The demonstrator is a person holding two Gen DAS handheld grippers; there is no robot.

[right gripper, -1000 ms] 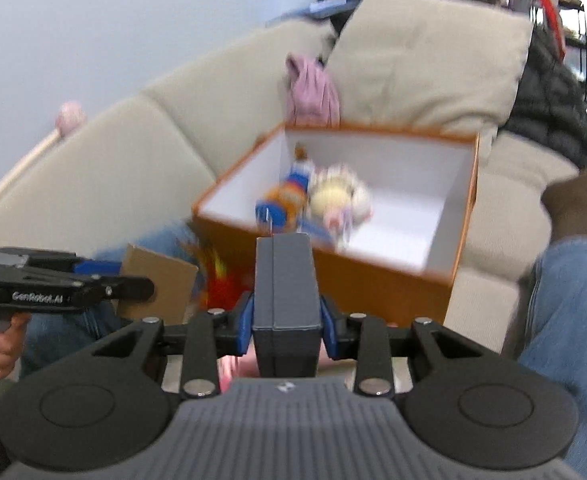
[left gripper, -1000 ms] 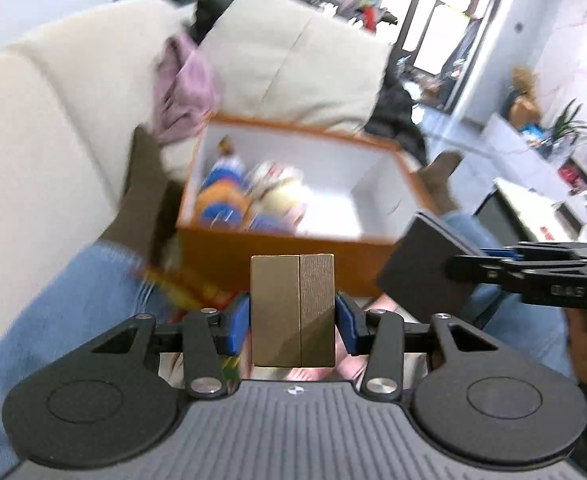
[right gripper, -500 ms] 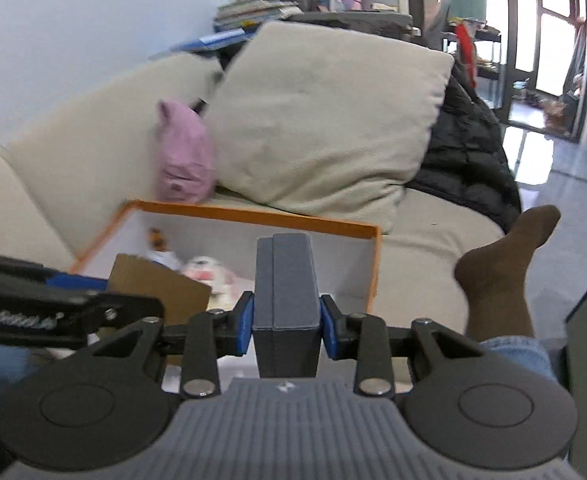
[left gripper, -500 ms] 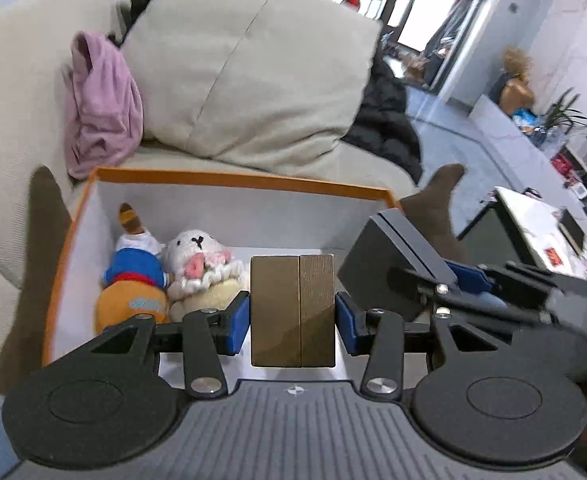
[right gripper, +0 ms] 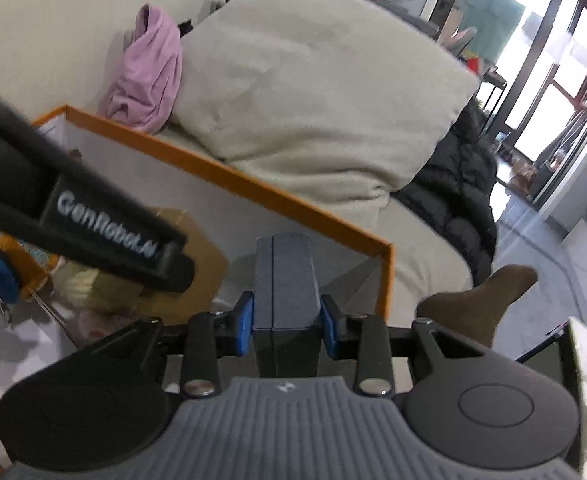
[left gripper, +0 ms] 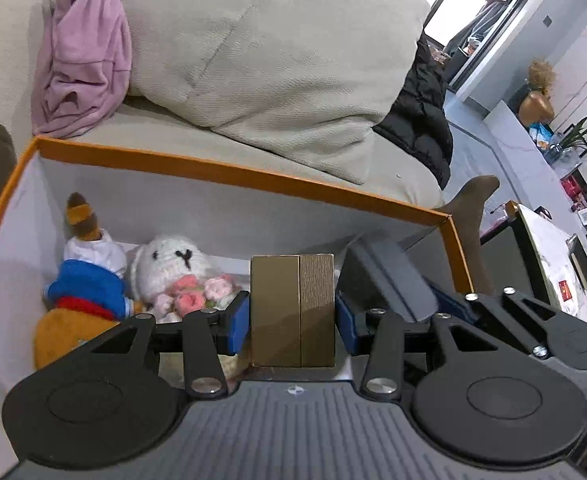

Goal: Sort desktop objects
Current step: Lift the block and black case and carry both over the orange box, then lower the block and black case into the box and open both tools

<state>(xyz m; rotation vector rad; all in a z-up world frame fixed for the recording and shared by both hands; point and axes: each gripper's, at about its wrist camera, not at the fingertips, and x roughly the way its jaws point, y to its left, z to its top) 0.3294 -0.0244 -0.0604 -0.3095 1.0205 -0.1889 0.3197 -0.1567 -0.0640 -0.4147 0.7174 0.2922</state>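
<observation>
My left gripper (left gripper: 292,322) is shut on a brown box (left gripper: 292,312) and holds it inside the orange box (left gripper: 229,174), whose walls are white inside. My right gripper (right gripper: 286,324) is shut on a dark grey box (right gripper: 286,280), also over the orange box (right gripper: 229,178); it shows in the left wrist view (left gripper: 389,276) just right of the brown box. A blue and orange plush (left gripper: 81,296) and a white knitted bunny (left gripper: 173,268) lie at the box's left end. The left gripper's body (right gripper: 93,224) crosses the right wrist view, with the brown box (right gripper: 197,248) behind it.
The orange box sits on a beige sofa. A large beige cushion (left gripper: 277,68), a pink garment (left gripper: 85,52) and a black jacket (left gripper: 421,108) lie behind it. A brown-socked foot (right gripper: 489,296) is right of the box. A white table (left gripper: 553,268) stands at far right.
Both grippers have moved forward and down into the orange box with their boxes still held. The grey box now sits close beside the brown one.
</observation>
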